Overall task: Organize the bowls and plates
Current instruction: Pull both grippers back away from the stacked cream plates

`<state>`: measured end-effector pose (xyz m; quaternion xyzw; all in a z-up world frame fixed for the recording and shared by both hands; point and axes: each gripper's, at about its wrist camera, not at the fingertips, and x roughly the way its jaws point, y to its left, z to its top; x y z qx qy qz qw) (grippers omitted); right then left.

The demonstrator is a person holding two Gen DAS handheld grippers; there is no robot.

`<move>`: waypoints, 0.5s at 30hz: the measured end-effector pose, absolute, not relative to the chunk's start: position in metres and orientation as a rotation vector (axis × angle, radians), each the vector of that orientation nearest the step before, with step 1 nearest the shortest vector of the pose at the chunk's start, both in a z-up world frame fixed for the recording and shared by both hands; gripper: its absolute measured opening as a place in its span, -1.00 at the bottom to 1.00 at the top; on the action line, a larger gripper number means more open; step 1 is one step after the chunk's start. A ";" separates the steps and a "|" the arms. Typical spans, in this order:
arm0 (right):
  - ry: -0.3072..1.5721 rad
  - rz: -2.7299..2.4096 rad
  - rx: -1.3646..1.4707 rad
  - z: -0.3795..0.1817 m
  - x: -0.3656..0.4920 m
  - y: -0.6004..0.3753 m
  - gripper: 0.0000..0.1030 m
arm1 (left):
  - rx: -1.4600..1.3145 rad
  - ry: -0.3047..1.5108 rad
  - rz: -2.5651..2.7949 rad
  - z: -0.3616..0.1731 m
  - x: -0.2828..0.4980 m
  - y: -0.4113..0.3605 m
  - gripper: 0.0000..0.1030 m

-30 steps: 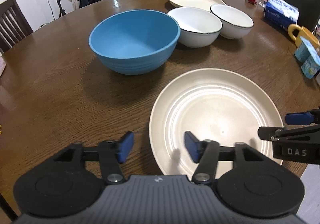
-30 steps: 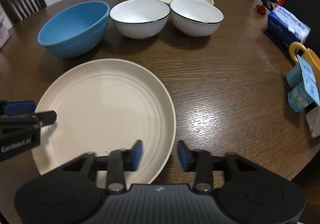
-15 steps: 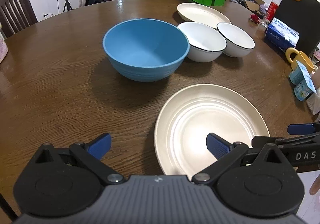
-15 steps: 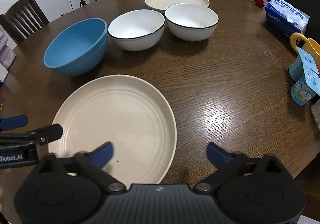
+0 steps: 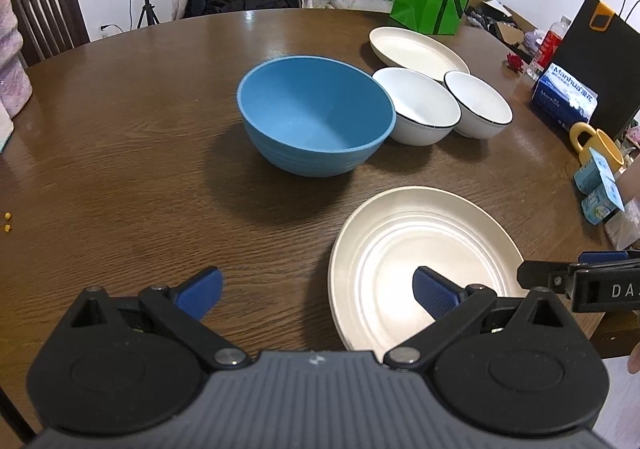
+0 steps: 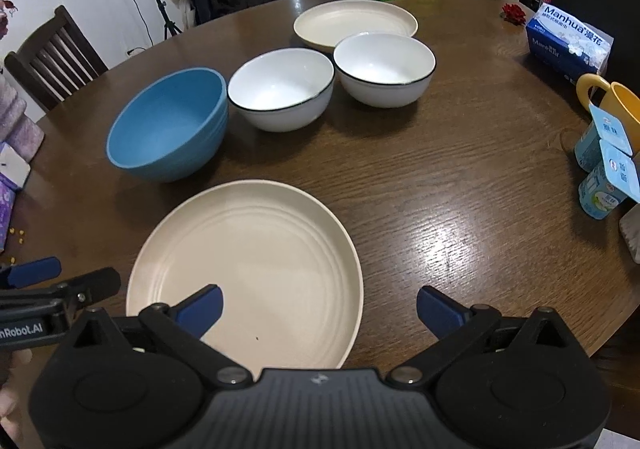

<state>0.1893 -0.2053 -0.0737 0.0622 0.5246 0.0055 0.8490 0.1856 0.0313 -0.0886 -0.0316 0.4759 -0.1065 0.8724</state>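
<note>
Where lettering is legible, the blue tissue pack (image 6: pixel 568 43) reads "Manhua", and the left claw (image 5: pixel 316 291) shows "Robot.AI" on its side in the right view. Counted on the bench (image 6: pixel 440 185): two cream plates, near (image 6: pixel 256 273) and far (image 6: pixel 354 23); two white bowls (image 6: pixel 280 89) (image 6: pixel 384 67); one blue bowl (image 6: pixel 168 125). Both claws, left and right (image 6: pixel 318 307), have just spread wide, gripping nothing, above the near plate's edges.
</note>
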 end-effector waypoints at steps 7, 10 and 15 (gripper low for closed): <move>1.082 0.011 0.124 -0.062 0.185 -0.200 1.00 | -0.091 0.963 -0.224 -0.077 0.181 0.043 1.00; 1.067 0.020 0.136 -0.056 0.184 -0.198 1.00 | -0.097 0.950 -0.222 -0.072 0.179 0.047 1.00; 1.046 0.017 0.124 -0.048 0.182 -0.193 1.00 | -0.112 0.933 -0.221 -0.066 0.176 0.053 1.00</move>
